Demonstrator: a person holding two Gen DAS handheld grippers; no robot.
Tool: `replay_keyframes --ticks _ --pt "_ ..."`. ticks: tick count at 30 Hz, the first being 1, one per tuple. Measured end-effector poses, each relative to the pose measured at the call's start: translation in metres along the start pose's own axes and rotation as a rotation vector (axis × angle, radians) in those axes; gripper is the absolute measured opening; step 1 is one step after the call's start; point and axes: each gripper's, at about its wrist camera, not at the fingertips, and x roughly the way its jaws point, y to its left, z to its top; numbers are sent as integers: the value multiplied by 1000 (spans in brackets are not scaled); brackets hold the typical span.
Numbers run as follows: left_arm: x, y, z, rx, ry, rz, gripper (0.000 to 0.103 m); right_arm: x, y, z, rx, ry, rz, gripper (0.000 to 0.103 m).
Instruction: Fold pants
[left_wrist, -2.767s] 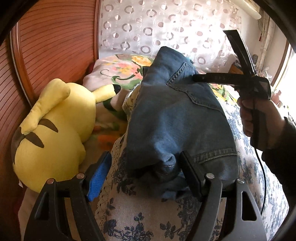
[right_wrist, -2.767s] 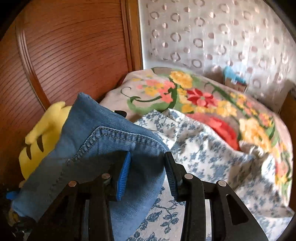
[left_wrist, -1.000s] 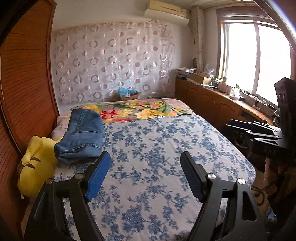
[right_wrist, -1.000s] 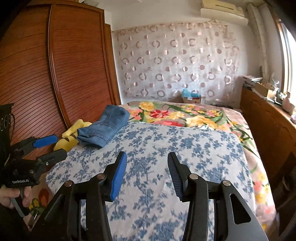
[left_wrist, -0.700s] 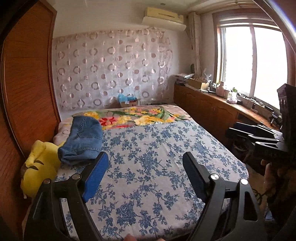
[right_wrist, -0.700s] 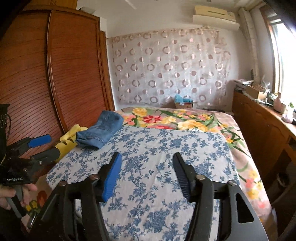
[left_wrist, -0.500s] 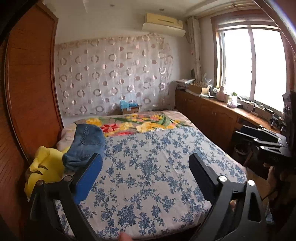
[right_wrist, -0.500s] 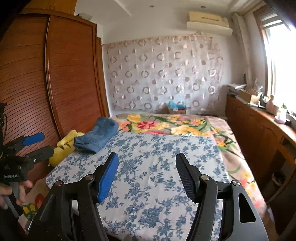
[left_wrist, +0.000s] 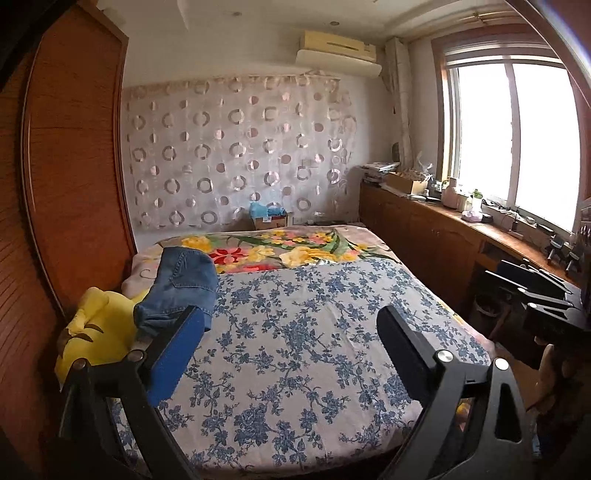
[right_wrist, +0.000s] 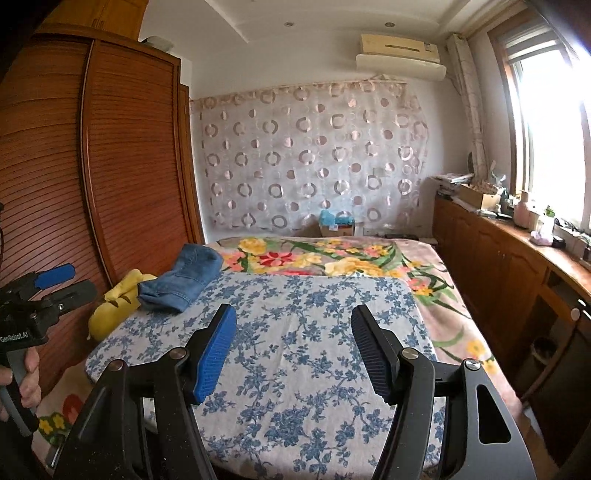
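The folded blue denim pants (left_wrist: 181, 288) lie at the far left of the bed, partly on a yellow plush toy (left_wrist: 99, 332). They also show in the right wrist view (right_wrist: 184, 277). My left gripper (left_wrist: 291, 328) is open and empty, held back from the foot of the bed. It also shows at the left edge of the right wrist view (right_wrist: 62, 284). My right gripper (right_wrist: 293, 328) is open and empty, also far from the pants. It shows at the right edge of the left wrist view (left_wrist: 517, 280).
The bed has a blue floral cover (left_wrist: 314, 332) and a bright flowered blanket (left_wrist: 277, 251) at its head. A wooden wardrobe (right_wrist: 92, 166) stands on the left. A low wooden cabinet (left_wrist: 424, 236) with clutter runs under the window on the right.
Both grippers let go of the pants and pulled back from the bed's head to beyond its foot. The pants stay folded by the plush toy.
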Motion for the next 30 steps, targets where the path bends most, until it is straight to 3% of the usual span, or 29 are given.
replay_keyframes --ticks 30 --pt "-1 4 -8 -4 8 4 95 0 -12 3 -6 -1 2 67"
